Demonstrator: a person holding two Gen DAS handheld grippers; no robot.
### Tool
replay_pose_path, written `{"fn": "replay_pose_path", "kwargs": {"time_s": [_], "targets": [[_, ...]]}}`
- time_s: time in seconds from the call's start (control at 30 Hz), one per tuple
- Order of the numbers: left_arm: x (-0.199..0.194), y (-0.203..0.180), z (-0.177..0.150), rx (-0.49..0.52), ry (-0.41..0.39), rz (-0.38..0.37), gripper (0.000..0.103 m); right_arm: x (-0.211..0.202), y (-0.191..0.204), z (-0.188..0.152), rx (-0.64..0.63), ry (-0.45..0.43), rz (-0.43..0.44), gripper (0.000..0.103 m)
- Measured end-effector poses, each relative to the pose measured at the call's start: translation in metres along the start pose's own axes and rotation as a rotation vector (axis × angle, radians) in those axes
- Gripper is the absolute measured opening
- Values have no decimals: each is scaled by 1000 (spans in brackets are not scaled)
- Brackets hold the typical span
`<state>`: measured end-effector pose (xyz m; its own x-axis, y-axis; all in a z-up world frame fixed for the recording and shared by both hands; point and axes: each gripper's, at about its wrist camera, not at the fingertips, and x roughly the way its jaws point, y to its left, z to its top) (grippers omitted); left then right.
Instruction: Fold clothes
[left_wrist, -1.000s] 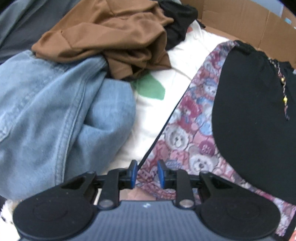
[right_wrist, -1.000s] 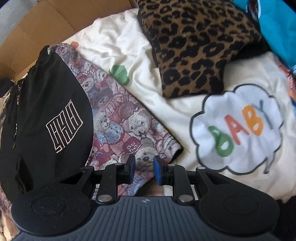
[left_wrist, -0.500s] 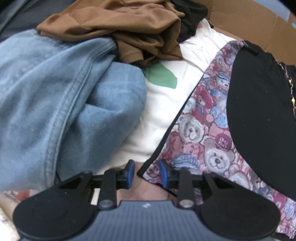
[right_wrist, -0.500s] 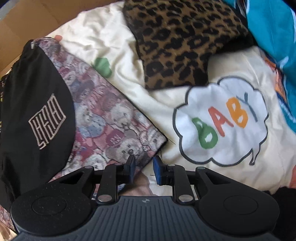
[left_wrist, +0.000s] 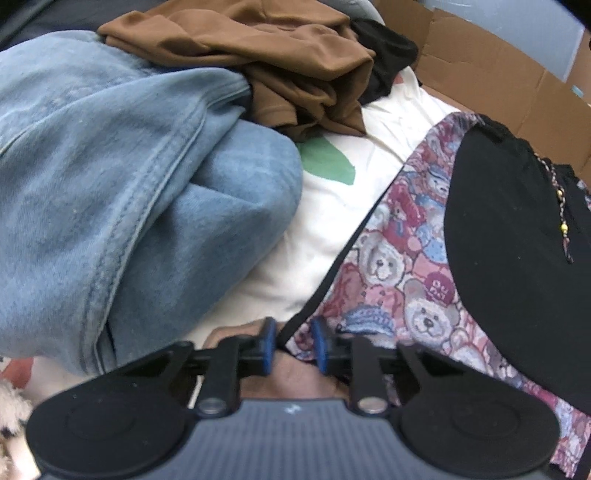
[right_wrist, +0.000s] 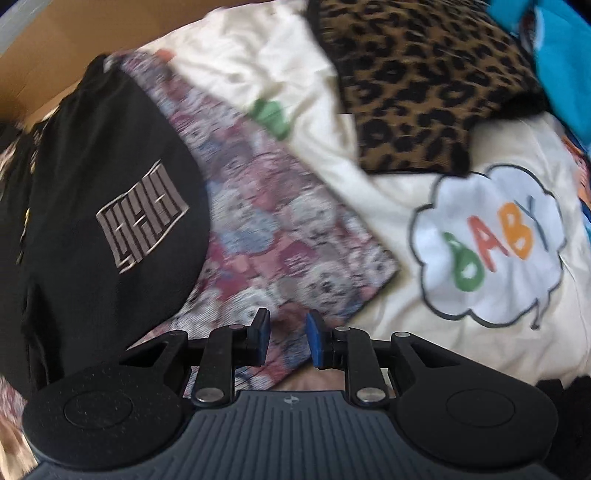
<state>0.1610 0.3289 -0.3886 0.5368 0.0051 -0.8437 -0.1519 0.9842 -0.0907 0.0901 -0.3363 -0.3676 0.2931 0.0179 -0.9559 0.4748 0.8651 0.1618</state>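
The black top (left_wrist: 517, 236) hides much of the bear cloth (left_wrist: 399, 273) beneath it, and both run off the right edge in the left wrist view. Beside the bear cloth, the jeans (left_wrist: 110, 192) are cut by the left edge and cover part of the cream sheet (left_wrist: 325, 236). In the right wrist view the bear cloth (right_wrist: 273, 236) is motion-blurred, its bears unreadable. Whether the left claw (left_wrist: 292, 345), its jaws closing, presses that cloth's dark hem cannot be told. The teal cloth (right_wrist: 561, 55) is cropped at the corner.
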Motion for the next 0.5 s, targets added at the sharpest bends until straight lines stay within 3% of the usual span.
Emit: {"fn": "replay_pose_path", "kwargs": {"time_s": [0.27, 0.5], "targets": [[-15, 4, 0, -66, -31, -24, 9, 10, 33, 3, -81, 15, 60, 29], [-7, 3, -1, -10, -34, -5, 25, 16, 44, -5, -108, 20, 73, 36]]}}
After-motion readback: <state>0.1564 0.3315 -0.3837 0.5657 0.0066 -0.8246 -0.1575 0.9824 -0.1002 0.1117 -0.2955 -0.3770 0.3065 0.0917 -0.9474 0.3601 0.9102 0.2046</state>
